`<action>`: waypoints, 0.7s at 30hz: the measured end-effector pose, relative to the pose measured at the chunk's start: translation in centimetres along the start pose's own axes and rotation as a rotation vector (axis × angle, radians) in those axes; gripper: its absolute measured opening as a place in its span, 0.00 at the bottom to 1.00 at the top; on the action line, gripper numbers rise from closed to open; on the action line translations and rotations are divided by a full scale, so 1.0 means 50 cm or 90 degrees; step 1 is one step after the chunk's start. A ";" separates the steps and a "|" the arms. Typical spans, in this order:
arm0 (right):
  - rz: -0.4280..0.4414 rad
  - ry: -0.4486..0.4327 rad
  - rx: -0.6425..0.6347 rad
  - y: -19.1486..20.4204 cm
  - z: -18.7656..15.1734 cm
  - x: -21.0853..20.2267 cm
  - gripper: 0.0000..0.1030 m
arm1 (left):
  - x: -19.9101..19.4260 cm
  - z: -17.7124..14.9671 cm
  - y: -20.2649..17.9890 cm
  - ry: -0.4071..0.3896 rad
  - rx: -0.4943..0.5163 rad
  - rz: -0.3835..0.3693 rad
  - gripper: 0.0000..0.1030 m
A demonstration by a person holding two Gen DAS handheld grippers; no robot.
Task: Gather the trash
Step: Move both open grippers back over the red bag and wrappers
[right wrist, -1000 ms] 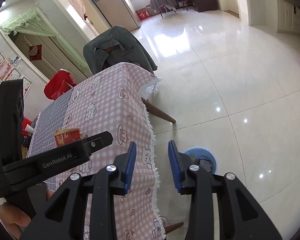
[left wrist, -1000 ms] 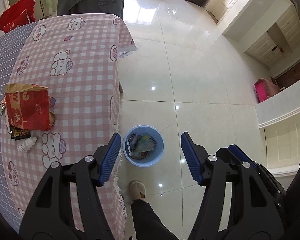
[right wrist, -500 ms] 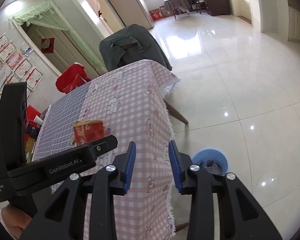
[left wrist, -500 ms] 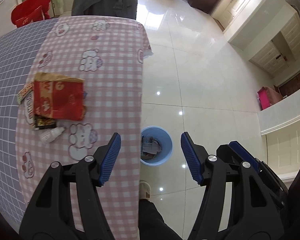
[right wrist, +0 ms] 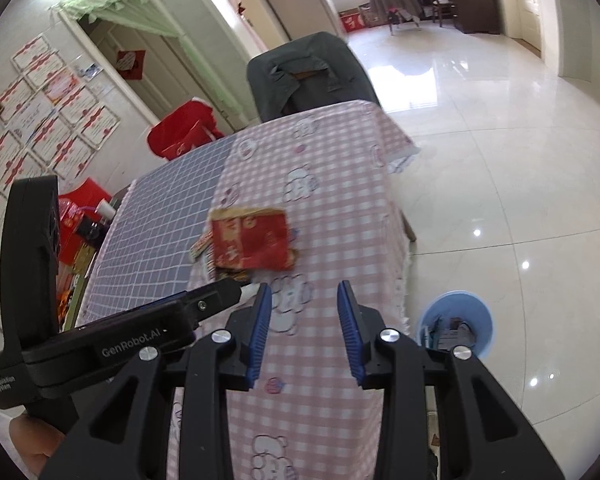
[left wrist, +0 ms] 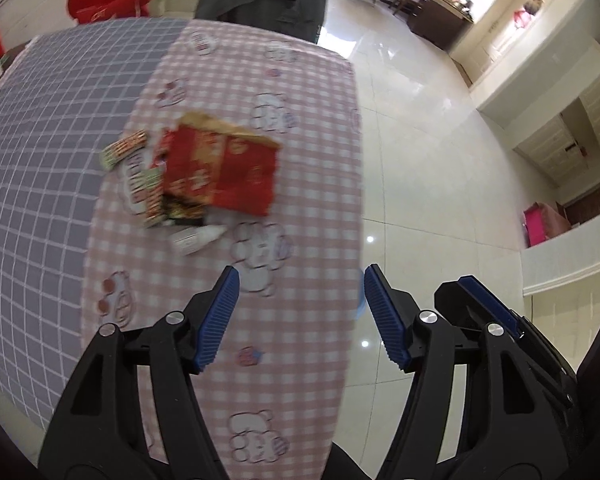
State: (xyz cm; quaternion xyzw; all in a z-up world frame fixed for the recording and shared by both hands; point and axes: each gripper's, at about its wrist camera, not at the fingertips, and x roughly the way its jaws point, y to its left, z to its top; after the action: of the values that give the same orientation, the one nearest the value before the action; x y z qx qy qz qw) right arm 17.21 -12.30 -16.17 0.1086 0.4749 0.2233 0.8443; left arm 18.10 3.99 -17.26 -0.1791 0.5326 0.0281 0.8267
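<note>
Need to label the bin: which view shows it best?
Right wrist. The blue bin stands on the floor beside the table, rim and the trash inside visible, only its near edge behind a finger. Left wrist shows just a blue sliver at the tablecloth edge.

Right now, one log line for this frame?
left tool: open, empty | right tool: open, empty | red wrapper, small bottle: on table | bin: on floor, holds trash

Crumpled red and gold wrapper (left wrist: 222, 170) lying flat on the bench ahead and left of the left tool, smaller striped packets (left wrist: 140, 176) tucked under its left edge, small white bottle (left wrist: 196, 237) on its side nearest the tool, blue bin (right wrist: 456, 326) holding scraps on the floor right of the right tool.
</note>
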 end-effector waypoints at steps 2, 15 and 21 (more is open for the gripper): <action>0.003 0.010 -0.005 0.019 -0.008 0.014 0.35 | -0.004 -0.004 0.046 0.008 -0.030 -0.002 0.63; 0.001 0.061 -0.023 0.093 -0.039 0.115 0.37 | 0.036 -0.014 0.210 0.033 -0.104 0.008 0.65; -0.015 0.081 -0.018 0.087 -0.032 0.169 0.37 | 0.092 -0.005 0.210 0.042 -0.085 0.011 0.65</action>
State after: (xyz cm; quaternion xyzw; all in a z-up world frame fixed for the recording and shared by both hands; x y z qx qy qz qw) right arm 18.43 -4.46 -21.66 0.0765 0.5258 0.2263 0.8164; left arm 17.37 13.05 -24.27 -0.2297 0.5584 0.0648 0.7945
